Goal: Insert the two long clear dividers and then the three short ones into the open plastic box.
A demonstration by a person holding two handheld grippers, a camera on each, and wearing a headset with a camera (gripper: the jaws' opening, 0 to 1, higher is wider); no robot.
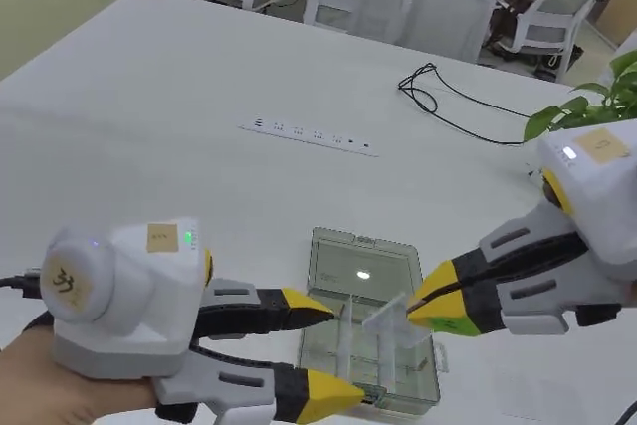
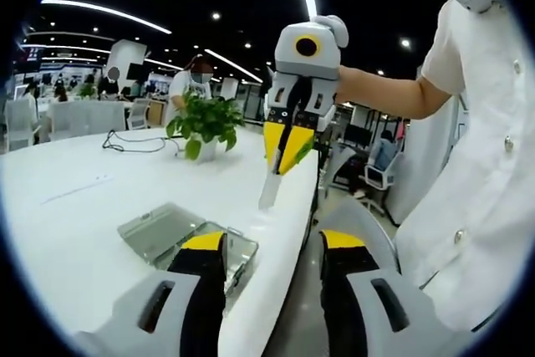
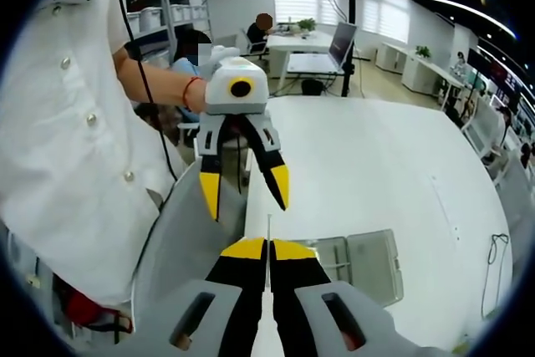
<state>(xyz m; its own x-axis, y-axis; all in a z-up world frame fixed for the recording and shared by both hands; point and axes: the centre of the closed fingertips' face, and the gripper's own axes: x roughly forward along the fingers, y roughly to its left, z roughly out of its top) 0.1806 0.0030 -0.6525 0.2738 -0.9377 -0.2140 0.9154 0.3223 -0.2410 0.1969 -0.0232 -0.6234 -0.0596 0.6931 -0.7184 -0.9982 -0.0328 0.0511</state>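
Tabletop [image 1: 179, 87] in white carries the open plastic box [image 1: 408, 395] in the head view, with its lid [image 1: 363, 264] laid flat on the side away from both tongs. The left tongs [image 1: 346, 351] reach in from the near left with their jaws spread and nothing between them, the yellow tips over the box's left edge. The right tongs [image 1: 413, 308] come in from the right, jaws pressed together on a clear divider [image 1: 386, 318] held just above the box. Well beyond the tongs lie a power strip [image 1: 309, 134] and a black cable [image 1: 448, 97], with a plant [image 1: 587, 106] at the far right.

In the left gripper view, the left tongs [image 2: 272, 242] rise with a wide gap between the jaws, gripping nothing. The plastic box [image 2: 238, 257] sits just ahead of the left jaw. Facing them, the right tongs [image 2: 280, 169] point downward, with the clear divider [image 2: 269, 194] hanging from their closed tips above the tabletop edge.

In the right gripper view, the right tongs [image 3: 269, 247] are pinched tight on the clear divider [image 3: 268, 227], seen edge-on as a thin line straight ahead. The left tongs [image 3: 245, 192] hang opposite, jaws splayed. The plastic box [image 3: 330, 258] lies just to the right of the closed tips.
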